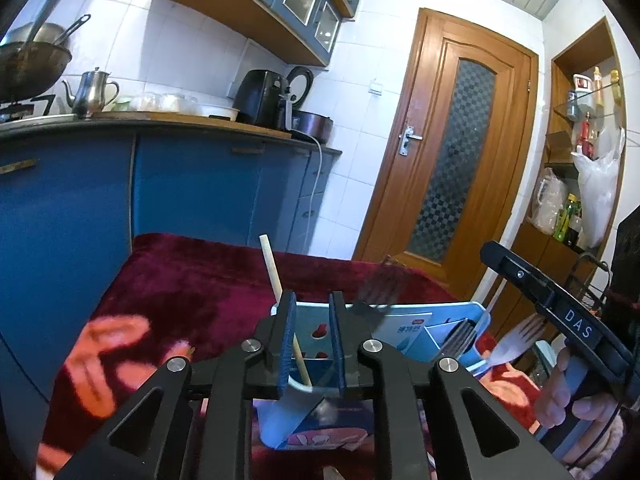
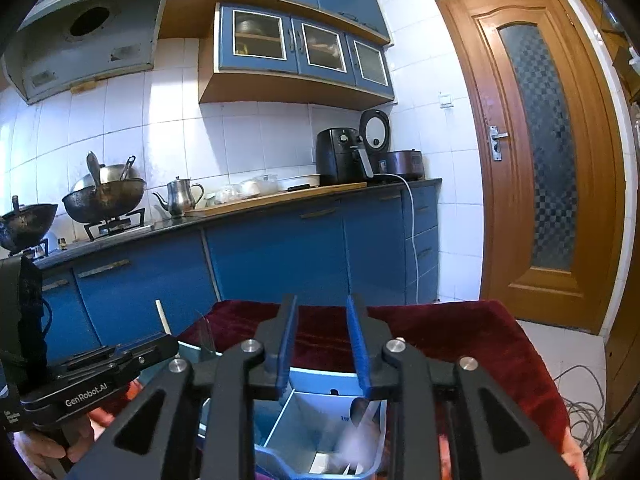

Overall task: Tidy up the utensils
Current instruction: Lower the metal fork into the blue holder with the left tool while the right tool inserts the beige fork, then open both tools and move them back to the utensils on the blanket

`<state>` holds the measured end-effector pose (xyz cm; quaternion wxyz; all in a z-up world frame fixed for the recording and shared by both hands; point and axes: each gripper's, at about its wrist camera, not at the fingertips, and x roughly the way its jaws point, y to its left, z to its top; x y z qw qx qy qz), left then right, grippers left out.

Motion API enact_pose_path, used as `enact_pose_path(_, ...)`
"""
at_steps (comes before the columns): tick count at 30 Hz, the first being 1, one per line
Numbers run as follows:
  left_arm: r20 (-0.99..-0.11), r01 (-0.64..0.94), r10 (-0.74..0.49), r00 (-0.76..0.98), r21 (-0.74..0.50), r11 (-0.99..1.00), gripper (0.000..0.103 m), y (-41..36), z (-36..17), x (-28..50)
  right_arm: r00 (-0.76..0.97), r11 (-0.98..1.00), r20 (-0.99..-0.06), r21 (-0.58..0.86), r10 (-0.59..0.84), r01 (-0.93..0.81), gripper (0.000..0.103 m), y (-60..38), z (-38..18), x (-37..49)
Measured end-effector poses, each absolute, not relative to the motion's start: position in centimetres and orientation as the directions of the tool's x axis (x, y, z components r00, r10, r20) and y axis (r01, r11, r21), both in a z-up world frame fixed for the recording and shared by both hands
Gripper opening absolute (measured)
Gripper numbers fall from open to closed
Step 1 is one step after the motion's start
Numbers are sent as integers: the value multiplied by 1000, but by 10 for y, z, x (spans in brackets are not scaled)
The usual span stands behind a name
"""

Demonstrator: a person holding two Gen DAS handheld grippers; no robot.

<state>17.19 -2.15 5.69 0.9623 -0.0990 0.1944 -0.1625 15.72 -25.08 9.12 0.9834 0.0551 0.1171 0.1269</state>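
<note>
**Two open grippers over a blue utensil box**

Left wrist view: left gripper (image 1: 313,320) with its blue ribbed pads held apart, pinching nothing. Between them, slanting and leaning against the left pad, a thin pale wooden chopstick (image 1: 271,266), lower end down in the box (image 1: 416,320), top end clear above the fingers. Blue plastic box on a dark red velvet cloth (image 1: 192,276), split by thin walls into compartments. Just right of the fingers, above the box, a dark fork (image 1: 378,290), smeared by motion, tines up. Further right, a white plastic fork (image 1: 516,346) with tines up, near the box's right end. Seen only from this side: black body of the right gripper, lettered "DAS", and the hand (image 1: 568,396) around its handle.

Right wrist view: right gripper (image 2: 322,312) likewise with fingers spread wide and nothing between them, hanging right over the box. Visible only here: the inside of a compartment, smooth white dividers meeting at an angle, with a blurred pale utensil (image 2: 360,420) inside; kind impossible to tell. At far left, the left gripper's black body, and above it the chopstick's pale tip. Beyond, blue cabinets (image 2: 280,252) and a brown door (image 2: 536,160).
</note>
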Motion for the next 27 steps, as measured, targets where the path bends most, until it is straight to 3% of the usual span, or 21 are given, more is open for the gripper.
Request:
enact_pose_path(13, -365, 279, -353, 861, -240, 930, 19, -15, 73, 138, 946, 954, -193, 203, 262, -223, 32, -268, 112, 118)
enact_pose_path(27, -469, 272, -314, 825, -156, 949, 19, -22, 83, 86, 920, 964, -309, 189, 240, -188, 32, -261, 111, 57)
